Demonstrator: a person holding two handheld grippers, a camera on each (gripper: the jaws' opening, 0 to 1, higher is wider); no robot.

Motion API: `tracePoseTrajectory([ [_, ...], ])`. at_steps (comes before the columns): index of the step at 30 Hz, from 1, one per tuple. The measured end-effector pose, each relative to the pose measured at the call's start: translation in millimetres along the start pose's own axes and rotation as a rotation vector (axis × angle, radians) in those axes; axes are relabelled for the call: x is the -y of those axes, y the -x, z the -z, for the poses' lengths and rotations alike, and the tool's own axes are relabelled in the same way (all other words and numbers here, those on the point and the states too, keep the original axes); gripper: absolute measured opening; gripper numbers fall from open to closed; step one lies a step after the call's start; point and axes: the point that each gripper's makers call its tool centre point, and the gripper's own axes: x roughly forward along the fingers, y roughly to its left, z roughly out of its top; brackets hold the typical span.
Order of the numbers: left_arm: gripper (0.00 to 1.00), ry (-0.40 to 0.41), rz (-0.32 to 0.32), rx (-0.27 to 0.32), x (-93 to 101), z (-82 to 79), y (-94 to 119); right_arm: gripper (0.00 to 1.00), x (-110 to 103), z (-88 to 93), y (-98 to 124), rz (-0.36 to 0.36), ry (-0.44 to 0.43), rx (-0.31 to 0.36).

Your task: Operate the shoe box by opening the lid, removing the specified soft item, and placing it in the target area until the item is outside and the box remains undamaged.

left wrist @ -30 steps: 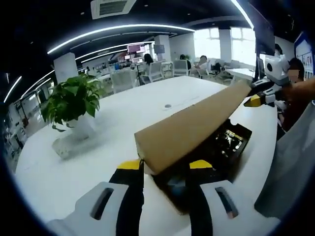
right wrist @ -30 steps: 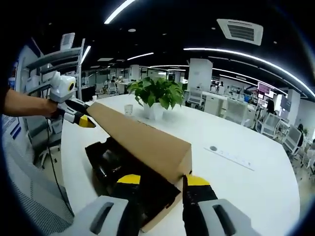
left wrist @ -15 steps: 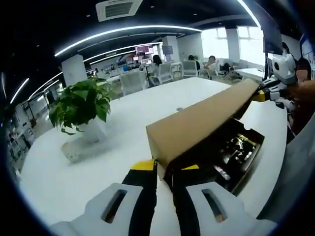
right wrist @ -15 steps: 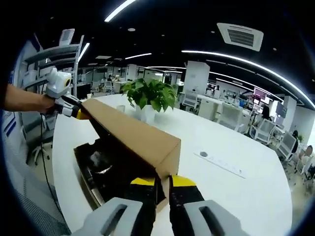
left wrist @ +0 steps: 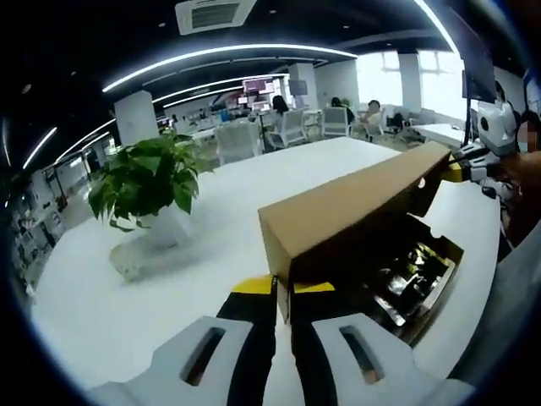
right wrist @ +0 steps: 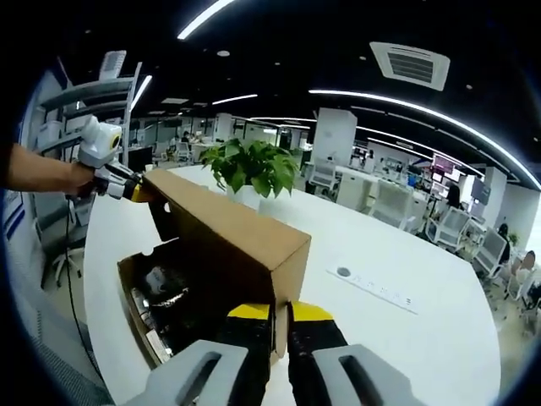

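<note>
Raised lid (left wrist: pixel 351 205) lengthwise between both tongs

Couldn't read a thing here tbh. The cardboard lid (left wrist: pixel 355 211) was plain brown, no print or logo, and the far-off wall screens (left wrist: pixel 256 85) were too blurry.

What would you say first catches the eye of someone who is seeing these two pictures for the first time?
The brown cardboard lid stands out first, tilted up over the open shoe box with dark contents inside. Each end of it is pinched by a hand-held gripper: the left hand-held gripper at one corner, the right hand-held gripper at the other. Behind, a leafy potted plant sits on the white table.
</note>
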Motion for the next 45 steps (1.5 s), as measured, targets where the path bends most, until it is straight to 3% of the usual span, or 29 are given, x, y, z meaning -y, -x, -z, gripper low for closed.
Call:
tracePoseTrajectory([
  [9, 0.02, 0.009, -0.009, 0.001, -2.6, -3.5, -3, 0.06, -2, 8.1, -5, -0.007, 0.0, -0.009],
  [31, 0.01, 0.03, -0.012, -0.007, -9.6, -10.8, -13, 0.07, 5, 64.6, -25, 0.024, -0.022, -0.128],
  [45, 0.01, 0.036, -0.015, -0.013, -13.1, -15.5, -21, 0.01, 10, 73.1, -43, 0.044, -0.011, -0.16],
])
